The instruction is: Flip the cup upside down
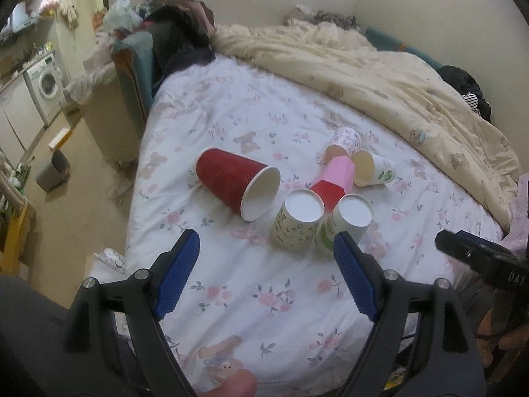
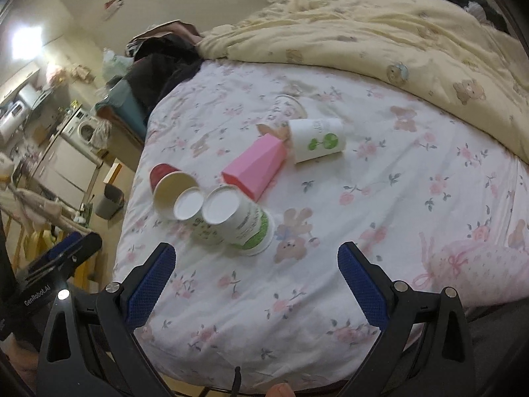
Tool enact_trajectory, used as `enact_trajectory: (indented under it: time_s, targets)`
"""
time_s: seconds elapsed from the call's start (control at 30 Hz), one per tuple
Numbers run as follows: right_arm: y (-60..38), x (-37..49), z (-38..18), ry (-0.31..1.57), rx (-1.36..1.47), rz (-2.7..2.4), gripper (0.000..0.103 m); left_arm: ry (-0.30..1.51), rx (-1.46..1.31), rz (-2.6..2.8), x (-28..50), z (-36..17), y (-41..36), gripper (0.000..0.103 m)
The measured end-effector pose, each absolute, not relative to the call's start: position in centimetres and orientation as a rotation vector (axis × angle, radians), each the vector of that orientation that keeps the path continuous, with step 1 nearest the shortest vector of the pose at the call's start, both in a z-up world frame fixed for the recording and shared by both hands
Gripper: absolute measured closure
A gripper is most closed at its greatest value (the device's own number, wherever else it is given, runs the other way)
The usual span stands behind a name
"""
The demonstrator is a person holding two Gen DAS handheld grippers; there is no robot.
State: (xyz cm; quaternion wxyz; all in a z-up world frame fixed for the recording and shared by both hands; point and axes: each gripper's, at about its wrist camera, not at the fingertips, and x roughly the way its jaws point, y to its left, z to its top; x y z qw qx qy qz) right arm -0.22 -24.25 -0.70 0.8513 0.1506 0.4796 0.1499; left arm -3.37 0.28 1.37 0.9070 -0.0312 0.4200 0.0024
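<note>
Several paper cups lie on a floral bed sheet (image 1: 231, 284). A red ribbed cup (image 1: 231, 178) lies on its side, mouth toward me. Two patterned cups (image 1: 297, 225) (image 1: 347, 221) stand upside down next to each other. A pink cup (image 1: 337, 172) lies on its side behind them, with two more white cups (image 1: 373, 168) (image 1: 347, 140) on their sides beyond. My left gripper (image 1: 266, 251) is open and empty just in front of the upside-down cups. My right gripper (image 2: 256, 261) is open and empty, near the green-printed upside-down cup (image 2: 241, 221).
A cream quilt (image 1: 380, 76) is bunched at the back of the bed. Dark clothes (image 1: 178, 39) pile at the far left corner. The bed's left edge drops to a floor with a grey bin (image 1: 51, 172) and a washing machine (image 1: 46, 82). A pink pillow (image 2: 479, 264) lies right.
</note>
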Motion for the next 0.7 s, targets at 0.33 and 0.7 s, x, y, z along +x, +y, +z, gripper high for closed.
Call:
enact_trajectory:
  time_s: [0.33,0.7]
  targets:
    - [-21.1,-1.5,-0.9,0.958,0.183,0.283,0.000,0.858,-0.054,0.025,-4.5,0.3,0.0,0.000]
    - [-20.3,-1.5,-0.9,0.941,0.139,0.279,0.000,0.880,-0.077,0.012,-4.4,-0.3,-0.2,0.000]
